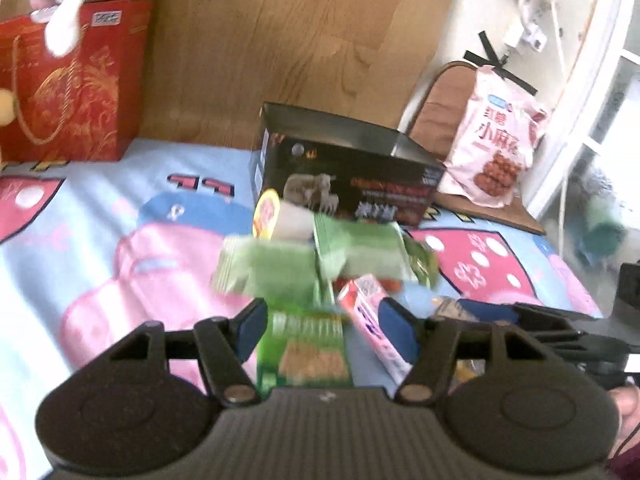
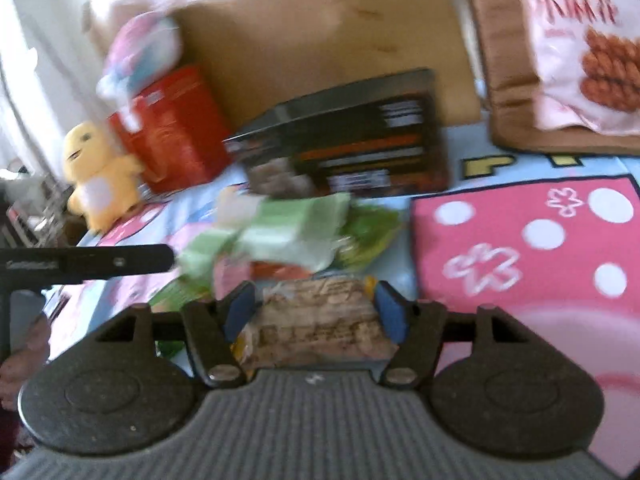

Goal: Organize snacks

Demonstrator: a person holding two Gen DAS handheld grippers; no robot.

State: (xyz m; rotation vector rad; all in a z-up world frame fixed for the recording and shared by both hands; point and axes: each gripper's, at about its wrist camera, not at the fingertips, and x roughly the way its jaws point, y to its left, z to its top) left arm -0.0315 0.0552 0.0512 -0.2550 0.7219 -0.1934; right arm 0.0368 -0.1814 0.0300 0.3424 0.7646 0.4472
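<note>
A pile of snacks lies on the cartoon bedspread [image 1: 80, 240] in front of an open black box [image 1: 344, 172]. It holds pale green packets [image 1: 360, 252], a yellow-lidded cup [image 1: 272, 216], a green biscuit pack [image 1: 308, 352] and a pink box [image 1: 372, 320]. My left gripper [image 1: 324, 330] hangs open over the biscuit pack and the pink box, neither of them squeezed. My right gripper [image 2: 314, 314] is open around a brown snack packet [image 2: 316, 332] that fills the gap between its blue pads. In the right wrist view the green packets [image 2: 280, 232] and the black box [image 2: 352, 148] are blurred.
A red gift bag [image 1: 68, 92] with a plush toy on top stands at the back left, beside a yellow plush [image 2: 100, 176]. A large pink snack bag [image 1: 496, 136] leans on a brown cushion at the back right. A wooden headboard [image 1: 280, 40] closes the back.
</note>
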